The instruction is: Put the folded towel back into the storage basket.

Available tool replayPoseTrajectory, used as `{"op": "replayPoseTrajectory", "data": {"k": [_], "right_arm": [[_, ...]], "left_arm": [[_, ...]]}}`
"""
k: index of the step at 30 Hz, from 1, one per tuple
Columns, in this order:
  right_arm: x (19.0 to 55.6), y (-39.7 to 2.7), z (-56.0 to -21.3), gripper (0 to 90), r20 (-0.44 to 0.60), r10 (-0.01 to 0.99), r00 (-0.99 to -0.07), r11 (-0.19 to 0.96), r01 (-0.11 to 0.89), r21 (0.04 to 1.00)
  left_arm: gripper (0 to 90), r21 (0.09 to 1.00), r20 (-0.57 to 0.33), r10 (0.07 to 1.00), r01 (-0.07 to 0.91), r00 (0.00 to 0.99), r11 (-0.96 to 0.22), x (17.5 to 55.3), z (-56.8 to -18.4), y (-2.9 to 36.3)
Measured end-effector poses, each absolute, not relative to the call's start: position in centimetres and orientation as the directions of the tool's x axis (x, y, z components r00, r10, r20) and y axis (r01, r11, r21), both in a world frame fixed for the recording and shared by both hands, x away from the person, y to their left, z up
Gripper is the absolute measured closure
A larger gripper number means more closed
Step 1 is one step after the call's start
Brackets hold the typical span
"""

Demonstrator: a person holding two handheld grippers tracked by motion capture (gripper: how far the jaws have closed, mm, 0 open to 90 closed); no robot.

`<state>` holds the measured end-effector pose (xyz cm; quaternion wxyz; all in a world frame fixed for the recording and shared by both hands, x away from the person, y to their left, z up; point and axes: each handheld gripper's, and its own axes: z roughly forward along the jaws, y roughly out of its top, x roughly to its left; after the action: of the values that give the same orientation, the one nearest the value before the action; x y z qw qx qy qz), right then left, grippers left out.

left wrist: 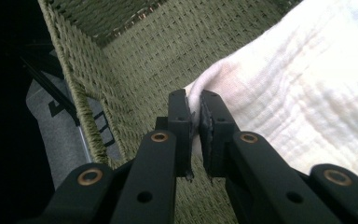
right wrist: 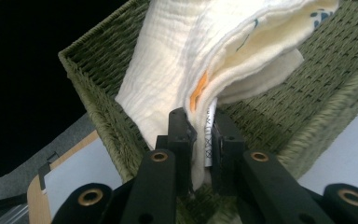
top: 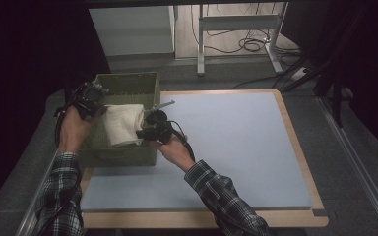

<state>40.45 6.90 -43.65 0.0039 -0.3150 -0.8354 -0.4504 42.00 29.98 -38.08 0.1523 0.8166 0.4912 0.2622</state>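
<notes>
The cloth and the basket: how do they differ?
The cloth is pale cream, soft and folded; the basket is olive green, woven and stiff. The cloth hangs pinched between the left gripper and right gripper; the basket rests on the table, ungripped.

plaid sleeves (top: pixel 216 189), black fingers (left wrist: pixel 182 126)
</notes>
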Motion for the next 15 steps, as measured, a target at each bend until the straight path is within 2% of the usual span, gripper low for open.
{"op": "replayPoseTrajectory", "data": {"k": [15], "right_arm": [[40.5,8.5,-44.9,79.1,0.298,0.555,-0.777,0.443,0.579,0.684]], "left_arm": [[82.2,0.494,0.26,0.878,0.726,0.402,-0.478,42.2,-40.5,30.1]]}}
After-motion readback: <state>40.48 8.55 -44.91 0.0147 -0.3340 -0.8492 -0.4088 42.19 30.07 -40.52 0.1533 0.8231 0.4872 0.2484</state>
